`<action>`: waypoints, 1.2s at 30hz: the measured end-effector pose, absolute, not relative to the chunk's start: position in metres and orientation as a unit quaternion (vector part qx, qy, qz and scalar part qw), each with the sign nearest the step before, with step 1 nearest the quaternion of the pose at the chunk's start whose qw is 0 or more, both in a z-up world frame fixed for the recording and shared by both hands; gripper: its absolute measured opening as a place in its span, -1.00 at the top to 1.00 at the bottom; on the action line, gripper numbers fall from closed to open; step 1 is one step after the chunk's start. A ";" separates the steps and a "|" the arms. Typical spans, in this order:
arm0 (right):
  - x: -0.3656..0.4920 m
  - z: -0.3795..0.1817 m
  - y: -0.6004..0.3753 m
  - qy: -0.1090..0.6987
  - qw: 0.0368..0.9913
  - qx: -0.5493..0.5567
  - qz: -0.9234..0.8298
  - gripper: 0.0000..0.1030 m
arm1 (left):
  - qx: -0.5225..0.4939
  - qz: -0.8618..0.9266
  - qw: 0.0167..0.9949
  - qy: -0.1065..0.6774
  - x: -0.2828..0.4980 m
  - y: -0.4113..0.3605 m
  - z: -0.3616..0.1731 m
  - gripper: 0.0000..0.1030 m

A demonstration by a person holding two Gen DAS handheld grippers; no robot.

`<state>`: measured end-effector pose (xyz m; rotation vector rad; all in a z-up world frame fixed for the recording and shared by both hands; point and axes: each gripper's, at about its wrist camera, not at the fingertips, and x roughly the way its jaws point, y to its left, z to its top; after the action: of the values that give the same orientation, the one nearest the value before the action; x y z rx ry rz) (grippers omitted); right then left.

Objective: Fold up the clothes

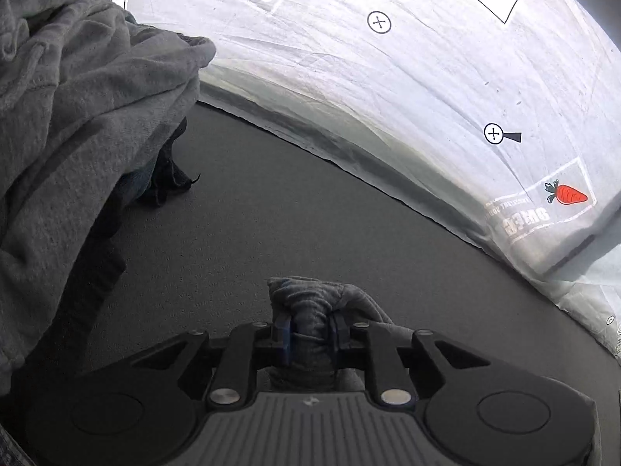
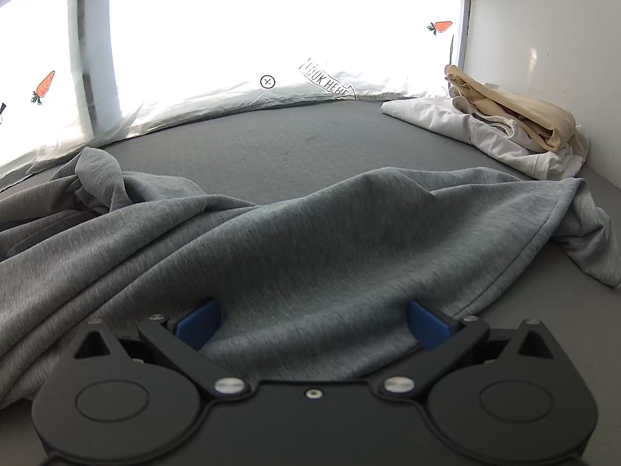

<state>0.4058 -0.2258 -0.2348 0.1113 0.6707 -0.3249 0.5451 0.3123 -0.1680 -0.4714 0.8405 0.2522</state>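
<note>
A grey sweatshirt-like garment (image 2: pixel 291 240) lies crumpled across the dark grey table (image 2: pixel 295 139). My right gripper (image 2: pixel 312 324) is open, its blue pads (image 2: pixel 198 322) wide apart with the garment's cloth lying between them. My left gripper (image 1: pixel 310 334) is shut on a bunched fold of the grey garment (image 1: pixel 310 303), held just above the table (image 1: pixel 271 213).
A pile of light grey and dark clothes (image 1: pixel 77 116) hangs at the left in the left wrist view. Folded white and beige clothes (image 2: pixel 504 124) lie stacked at the far right against a white wall (image 2: pixel 543 39). A translucent printed sheet (image 1: pixel 388 58) borders the table's far edge.
</note>
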 end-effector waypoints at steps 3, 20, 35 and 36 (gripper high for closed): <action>0.405 -0.235 -0.226 0.327 0.930 0.055 -0.158 -1.00 | -0.220 0.108 0.883 0.400 0.526 0.300 -0.171 0.17; 0.404 -0.212 -0.244 0.380 0.914 0.103 -0.094 -0.75 | -0.263 0.210 0.844 0.416 0.360 0.280 -0.161 -0.50; 0.449 -0.165 -0.352 0.329 0.896 0.250 -0.164 -0.25 | -0.363 0.257 0.778 0.444 0.314 0.250 -0.189 -0.50; 0.460 -0.168 -0.357 0.343 0.888 0.249 -0.176 -0.25 | -0.369 0.259 0.775 0.444 0.314 0.250 -0.191 -0.50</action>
<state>0.4600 -0.3570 -0.1681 0.5175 0.7130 -0.3654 0.3138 0.2496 -0.1914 -0.7989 0.9609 0.5608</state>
